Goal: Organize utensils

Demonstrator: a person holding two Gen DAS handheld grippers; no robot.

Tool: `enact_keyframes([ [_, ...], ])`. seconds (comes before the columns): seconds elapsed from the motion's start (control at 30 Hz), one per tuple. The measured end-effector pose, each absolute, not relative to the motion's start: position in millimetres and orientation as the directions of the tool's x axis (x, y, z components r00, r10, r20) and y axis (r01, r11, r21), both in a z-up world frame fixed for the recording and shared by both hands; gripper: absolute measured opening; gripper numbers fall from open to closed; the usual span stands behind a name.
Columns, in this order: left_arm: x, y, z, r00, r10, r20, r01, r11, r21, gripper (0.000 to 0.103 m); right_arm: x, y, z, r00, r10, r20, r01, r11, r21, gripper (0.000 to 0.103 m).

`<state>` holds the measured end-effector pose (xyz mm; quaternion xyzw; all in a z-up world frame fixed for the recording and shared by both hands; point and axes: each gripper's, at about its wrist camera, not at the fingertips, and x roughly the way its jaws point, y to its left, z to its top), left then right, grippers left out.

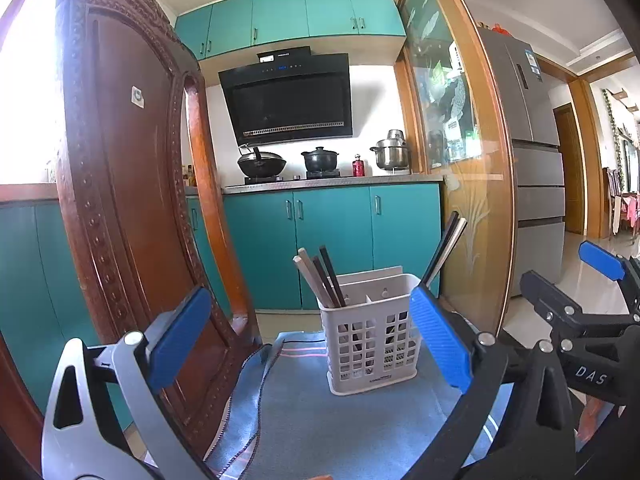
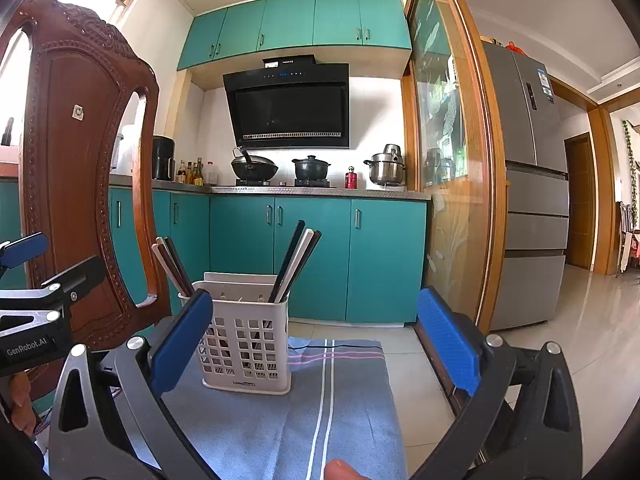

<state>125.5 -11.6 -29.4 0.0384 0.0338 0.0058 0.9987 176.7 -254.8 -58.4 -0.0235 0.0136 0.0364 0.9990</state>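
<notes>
A white slotted utensil holder (image 1: 372, 340) stands on a blue striped cloth (image 1: 320, 420); it also shows in the right wrist view (image 2: 248, 348). Black and white chopsticks lean out of its left compartment (image 1: 320, 280) and its right compartment (image 1: 448, 248); in the right wrist view they show at the left (image 2: 172, 268) and right (image 2: 296, 260). My left gripper (image 1: 308, 340) is open and empty, with the holder between its blue pads. My right gripper (image 2: 316, 344) is open and empty, just right of the holder.
A carved wooden chair back (image 1: 120, 200) rises close on the left, also in the right wrist view (image 2: 80, 160). A glass sliding door with a wooden frame (image 2: 452, 180) stands to the right. Teal kitchen cabinets (image 2: 312, 252) and a stove with pots (image 2: 280, 172) lie behind.
</notes>
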Motion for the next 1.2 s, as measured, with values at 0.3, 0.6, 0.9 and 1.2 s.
enact_keyframes([
  [0.3, 126.5, -12.6, -29.6, 0.998, 0.004, -0.071, 0.002, 0.997, 0.076, 0.099, 176.9, -254.5, -58.4, 0.997, 0.072, -0.029, -0.073, 0.996, -0.047, 0.100],
  [0.6, 123.4, -19.9, -31.0, 0.998, 0.028, -0.059, -0.022, 0.994, 0.106, 0.099, 177.3, -254.4, -58.4, 0.997, 0.073, -0.032, -0.075, 0.996, -0.048, 0.100],
  [0.9, 123.8, -18.9, -31.9, 0.997, 0.025, -0.078, -0.017, 0.995, 0.103, 0.099, 178.6, -255.2, -61.3, 0.996, 0.081, -0.042, -0.083, 0.995, -0.055, 0.100],
  [1.2, 125.9, -15.8, -32.4, 0.995, 0.008, -0.095, -0.001, 0.997, 0.081, 0.099, 178.6, -256.0, -62.4, 0.995, 0.087, -0.045, -0.090, 0.994, -0.062, 0.100],
])
